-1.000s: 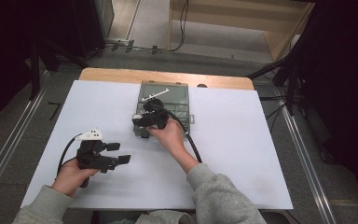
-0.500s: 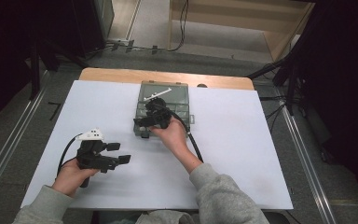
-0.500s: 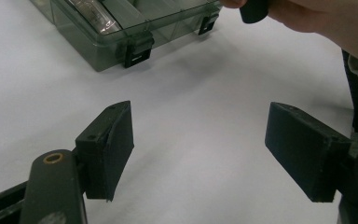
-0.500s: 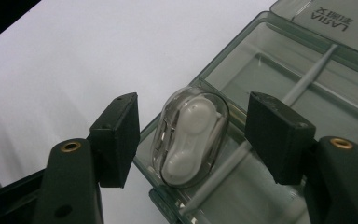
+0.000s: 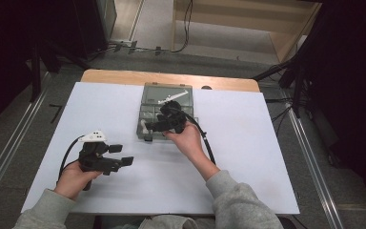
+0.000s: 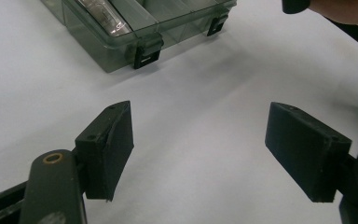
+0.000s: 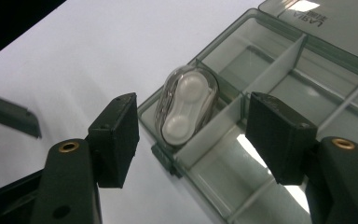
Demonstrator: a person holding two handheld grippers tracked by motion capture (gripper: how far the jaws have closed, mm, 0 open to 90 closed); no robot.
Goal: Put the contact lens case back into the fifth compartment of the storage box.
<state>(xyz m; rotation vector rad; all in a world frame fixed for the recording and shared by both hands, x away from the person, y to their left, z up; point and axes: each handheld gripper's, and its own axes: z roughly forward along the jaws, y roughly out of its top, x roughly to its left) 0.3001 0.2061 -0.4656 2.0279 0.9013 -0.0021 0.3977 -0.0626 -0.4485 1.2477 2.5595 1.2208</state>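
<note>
**Open jaws over the case — a snag on the divider was the likely slip**

The right gripper [image 7: 191, 140] hung over the near corner of the clear compartment box [image 5: 166, 112], its jaws spread wide and holding nothing. Between them, a little beyond their tips, lay the white contact-lens case [image 7: 182, 108], tucked in the corner compartment and leaning against the box's outer wall. The divider [image 7: 242, 105] ran just inside the right-hand jaw.

The risks, as I judged them: if the jaws came down as they stood, the left-hand jaw would meet the table outside the box wall while the right-hand one dropped into the neighbouring compartment — so a squeeze would clamp wall and divider, not the case. The case looked smooth and rounded; a pinch on its domed lid could squirt it out sideways. The box, light and unheld, could slide or tip on the white table [image 5: 248, 157] if a jaw caught its rim.

The right hand [image 5: 187, 139] reached forward with the wrist bent down, the gripper pitched steeply into the box. The left gripper [image 6: 200, 154] rested low near the table, well short of the box, jaws released and empty, pointing toward the latch [image 6: 145, 56] on the box's front.
</note>
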